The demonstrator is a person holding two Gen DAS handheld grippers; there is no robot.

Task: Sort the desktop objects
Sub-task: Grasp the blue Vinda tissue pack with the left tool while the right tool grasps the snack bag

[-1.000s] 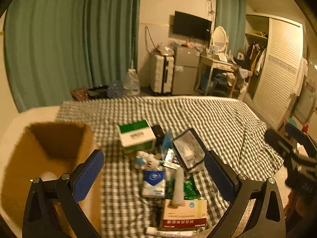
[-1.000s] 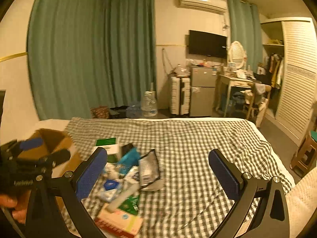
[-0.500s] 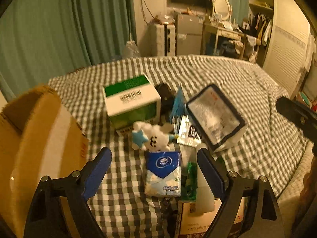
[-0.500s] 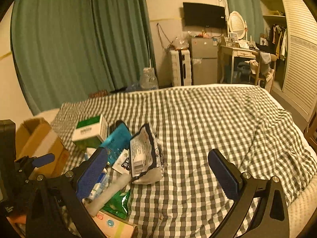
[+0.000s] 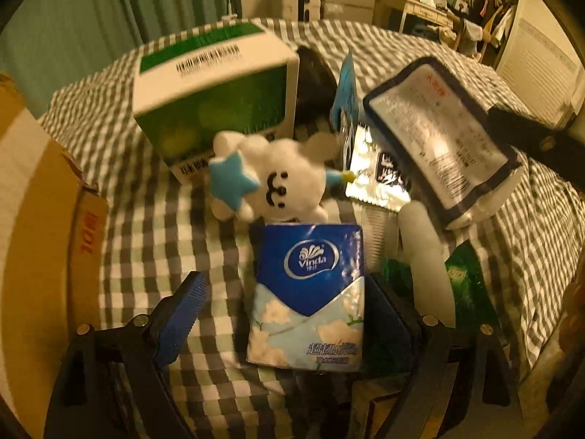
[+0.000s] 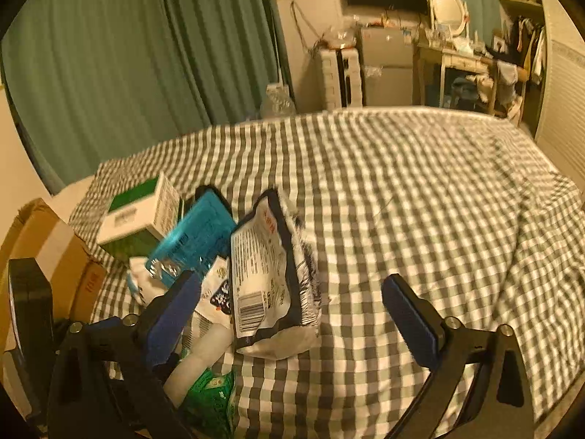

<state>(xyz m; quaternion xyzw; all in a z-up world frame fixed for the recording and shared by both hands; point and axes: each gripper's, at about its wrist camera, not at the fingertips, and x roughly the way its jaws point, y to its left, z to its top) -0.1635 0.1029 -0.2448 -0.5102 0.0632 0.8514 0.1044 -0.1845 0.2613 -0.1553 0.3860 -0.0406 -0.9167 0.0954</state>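
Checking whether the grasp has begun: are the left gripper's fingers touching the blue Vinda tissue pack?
Cannot tell. In the left wrist view the left gripper straddles the Vinda tissue pack: checked cloth shows between one finger and the pack, but the other finger's edge is hidden behind it.

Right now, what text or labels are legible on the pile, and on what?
"Vinda": blue tissue pack between the open left gripper fingers.
Chinese line low on that pack: blurred.
Barcode on the green and white box: digits unreadable.
Red print on the cardboard box: unreadable.
Fine print on the dark-edged pouch: too small.
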